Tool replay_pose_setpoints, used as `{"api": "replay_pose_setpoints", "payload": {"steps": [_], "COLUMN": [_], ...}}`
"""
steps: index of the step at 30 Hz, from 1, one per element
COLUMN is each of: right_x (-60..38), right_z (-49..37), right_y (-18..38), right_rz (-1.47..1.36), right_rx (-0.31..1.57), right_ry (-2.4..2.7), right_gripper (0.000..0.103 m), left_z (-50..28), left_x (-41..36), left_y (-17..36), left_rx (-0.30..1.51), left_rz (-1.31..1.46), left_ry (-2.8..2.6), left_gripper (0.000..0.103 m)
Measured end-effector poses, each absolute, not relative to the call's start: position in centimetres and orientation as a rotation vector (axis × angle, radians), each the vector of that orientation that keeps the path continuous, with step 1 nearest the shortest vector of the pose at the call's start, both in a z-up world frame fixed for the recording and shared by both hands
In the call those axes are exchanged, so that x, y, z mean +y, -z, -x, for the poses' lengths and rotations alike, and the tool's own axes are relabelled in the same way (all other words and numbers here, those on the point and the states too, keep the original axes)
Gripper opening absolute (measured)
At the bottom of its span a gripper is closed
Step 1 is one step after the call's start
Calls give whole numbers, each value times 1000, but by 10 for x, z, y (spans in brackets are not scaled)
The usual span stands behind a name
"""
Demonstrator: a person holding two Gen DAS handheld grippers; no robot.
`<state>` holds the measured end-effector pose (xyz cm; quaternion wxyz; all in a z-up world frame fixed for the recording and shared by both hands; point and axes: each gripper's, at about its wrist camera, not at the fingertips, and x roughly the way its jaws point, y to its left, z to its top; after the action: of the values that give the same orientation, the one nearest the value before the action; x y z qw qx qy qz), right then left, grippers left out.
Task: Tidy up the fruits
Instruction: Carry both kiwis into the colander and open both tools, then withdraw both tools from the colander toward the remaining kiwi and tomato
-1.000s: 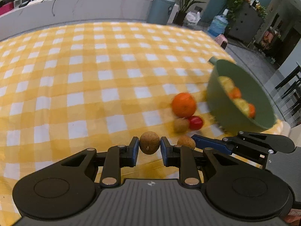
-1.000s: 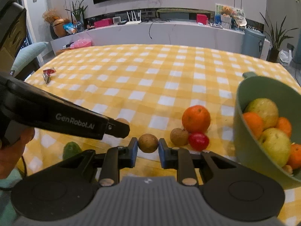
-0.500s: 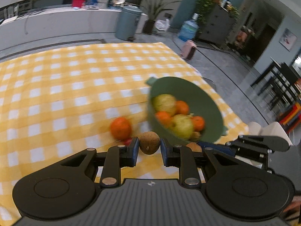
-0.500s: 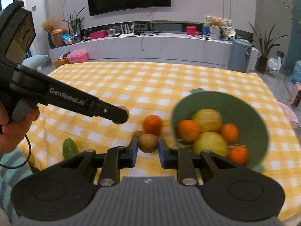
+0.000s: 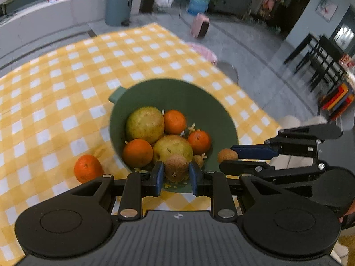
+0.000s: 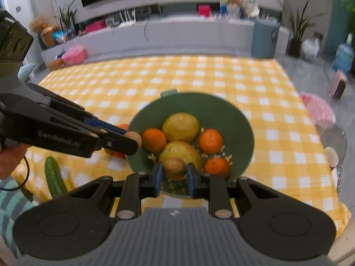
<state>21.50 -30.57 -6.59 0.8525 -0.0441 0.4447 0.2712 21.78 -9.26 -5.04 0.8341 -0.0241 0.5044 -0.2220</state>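
Left wrist view has our left tongs [image 5: 176, 174] clamped on a small brown fruit [image 5: 176, 170], right over the near rim of the green bowl [image 5: 177, 93]. Right tongs [image 6: 173, 174] pinch a second little brown fruit [image 6: 174, 168] over the same bowl [image 6: 193, 103]. We'd guess these are light, hard-shelled and round, so grip across the middle is right and they may roll on landing. The bowl is already crowded with oranges [image 5: 137, 152] and pears [image 5: 144, 124], and it sits near the counter's right edge [image 6: 310, 133], so room is tight. One orange [image 5: 87, 168] and a cucumber [image 6: 53, 177] lie outside.
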Motion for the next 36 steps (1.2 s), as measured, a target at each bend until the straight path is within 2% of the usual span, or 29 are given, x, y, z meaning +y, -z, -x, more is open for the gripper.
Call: {"api": "replay_pose_setpoints", "payload": {"steps": [4,14,29,33,36], "right_x": [-312,-299,-292,-292,-293], "right_z": [-240,-271,-281,-279,-278], "right_y": [82,105,117,116,112], "right_rz": [25,86,101,97,89], "right_rx": [1044,1206,1275,1271,1261], "right_ry": [-598,-637,-645,-641,-629], "right_gripper": [19,19,21,21,27], "left_z": [-233,-256,-261,-259,-257], "left_x": [-100,-108,-114,-112,-109], "left_y": [64,86,96,95,90], "left_rx": [1154,1277,1314,1307,1287], "left_rz": [18,-49,-97,-91,-87], "left_ry": [476,451,450,454,453], "left_gripper": [27,27,28,33,34]}}
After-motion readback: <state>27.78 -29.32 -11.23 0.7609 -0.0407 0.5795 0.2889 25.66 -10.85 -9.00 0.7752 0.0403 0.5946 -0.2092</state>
